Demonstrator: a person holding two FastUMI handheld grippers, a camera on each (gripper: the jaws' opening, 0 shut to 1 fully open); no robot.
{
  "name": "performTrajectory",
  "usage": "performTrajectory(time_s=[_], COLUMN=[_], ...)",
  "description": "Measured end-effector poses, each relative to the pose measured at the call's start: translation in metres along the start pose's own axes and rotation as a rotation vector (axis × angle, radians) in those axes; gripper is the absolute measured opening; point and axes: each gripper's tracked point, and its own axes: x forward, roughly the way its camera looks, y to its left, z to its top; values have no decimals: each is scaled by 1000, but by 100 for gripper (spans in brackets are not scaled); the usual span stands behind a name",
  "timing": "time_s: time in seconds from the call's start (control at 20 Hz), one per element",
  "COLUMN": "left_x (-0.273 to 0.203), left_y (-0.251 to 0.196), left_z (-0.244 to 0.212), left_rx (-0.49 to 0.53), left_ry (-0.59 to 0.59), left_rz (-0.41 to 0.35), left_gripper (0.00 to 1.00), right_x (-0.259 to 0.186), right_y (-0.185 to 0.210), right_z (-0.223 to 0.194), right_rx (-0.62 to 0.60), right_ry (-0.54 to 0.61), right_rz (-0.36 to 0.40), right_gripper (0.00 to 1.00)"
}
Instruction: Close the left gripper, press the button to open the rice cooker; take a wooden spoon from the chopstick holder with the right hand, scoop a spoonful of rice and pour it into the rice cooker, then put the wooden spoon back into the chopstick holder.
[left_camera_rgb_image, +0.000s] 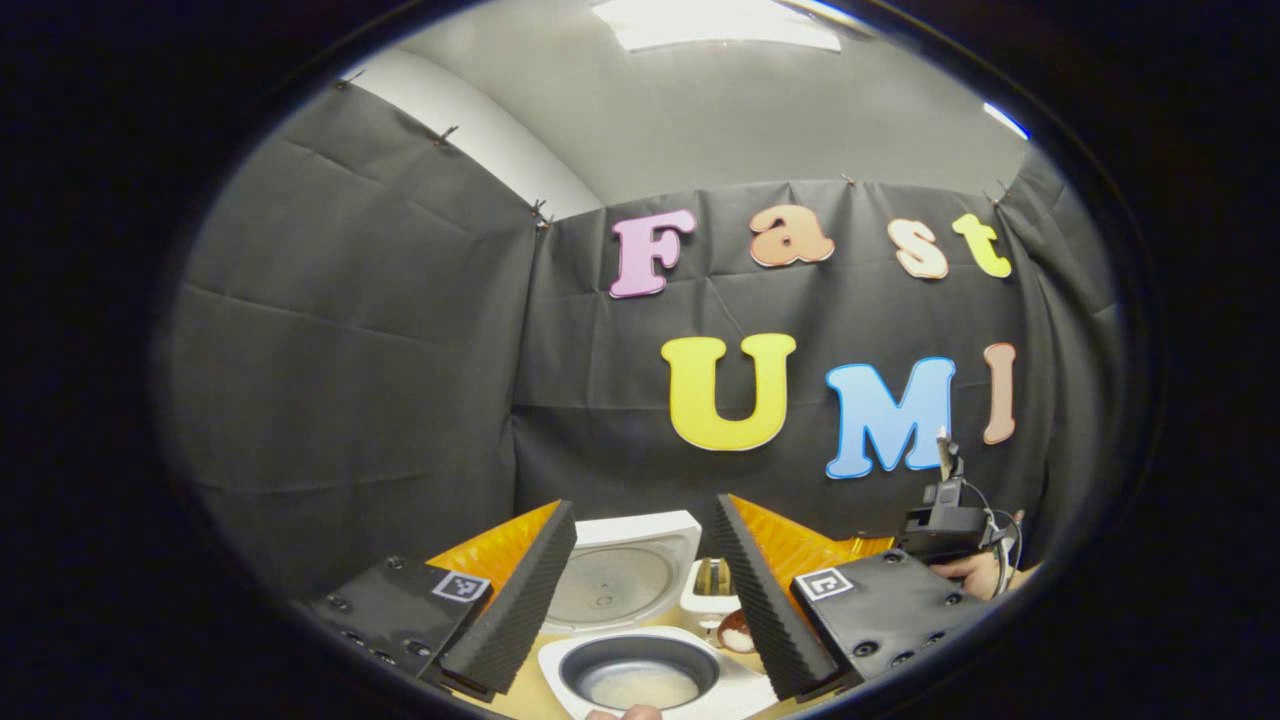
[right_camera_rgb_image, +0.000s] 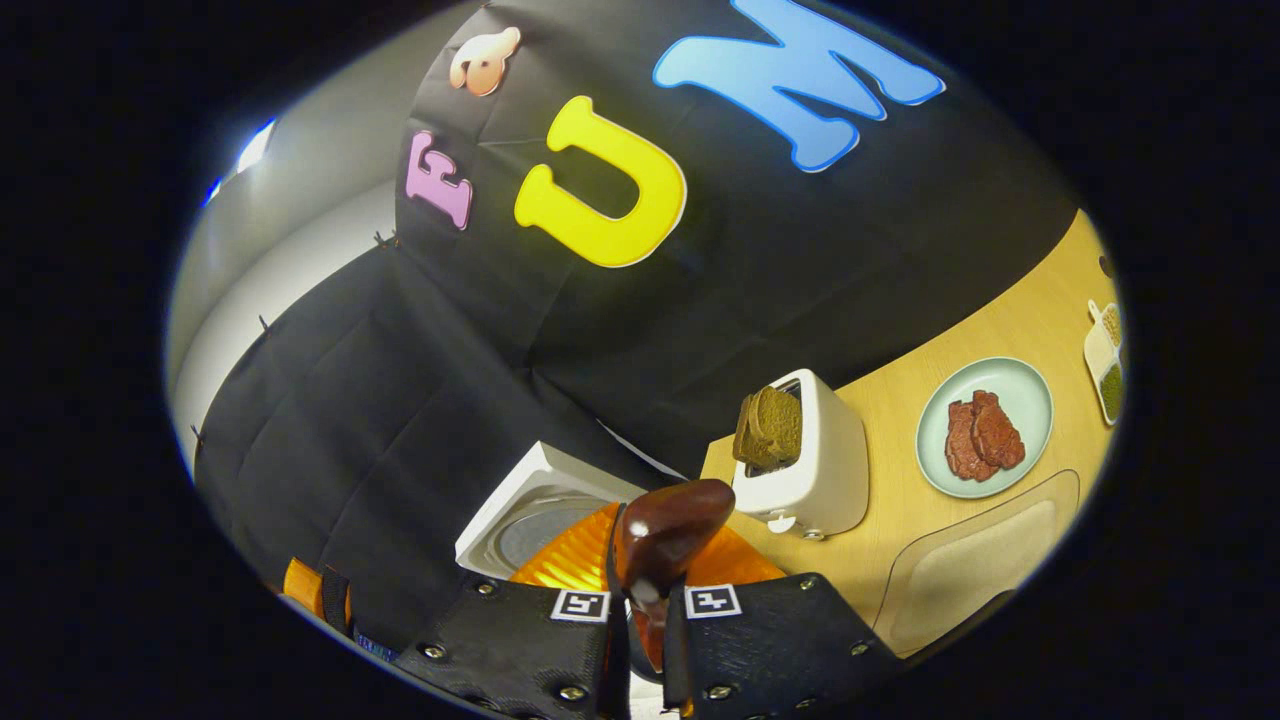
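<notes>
My right tool (right_camera_rgb_image: 640, 610) sits nearest the lens in the right gripper view, pressed together on the neck of the dark brown glossy wooden spoon (right_camera_rgb_image: 668, 535), bowl standing up above the fingers. No rice visible on the bowl's near face; whether grains lie on the far side, cannot tell. In the left gripper view my left tool (left_camera_rgb_image: 635, 590) is spread wide, holding nothing, hovering above the white rice cooker (left_camera_rgb_image: 640, 640). Cooker lid is up; the dark inner pot (left_camera_rgb_image: 640, 672) shows a pale layer of rice at its bottom. Behind the cooker stands a white toaster (right_camera_rgb_image: 805, 460) with brown bread slices, and beside it on the light wood desk (right_camera_rgb_image: 900, 400) a pale green plate (right_camera_rgb_image: 1020, 385) carrying reddish meat pieces. Judgement: step in hand is either carrying a scoop to the pot or returning the spoon to the chopstick holder; the frames do not settle which. If carrying: keep the bowl level, bring it over the pot's centre, then roll the wrist slowly so grains fall inside the rim.
</notes>
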Motion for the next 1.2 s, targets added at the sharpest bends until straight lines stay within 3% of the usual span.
performTrajectory(time_s=[0.55,1.2], left_x=[1,-4], left_y=[30,54], left_z=[-5,-18], left_rx=[10,-3], left_ry=[4,20], left_rz=[27,63], left_gripper=[95,94], right_x=[47,61], right_y=[17,51], right_z=[-59,-90], right_rx=[-156,-495], right_ry=[109,160], right_rz=[-31,-20], right_gripper=[13,13])
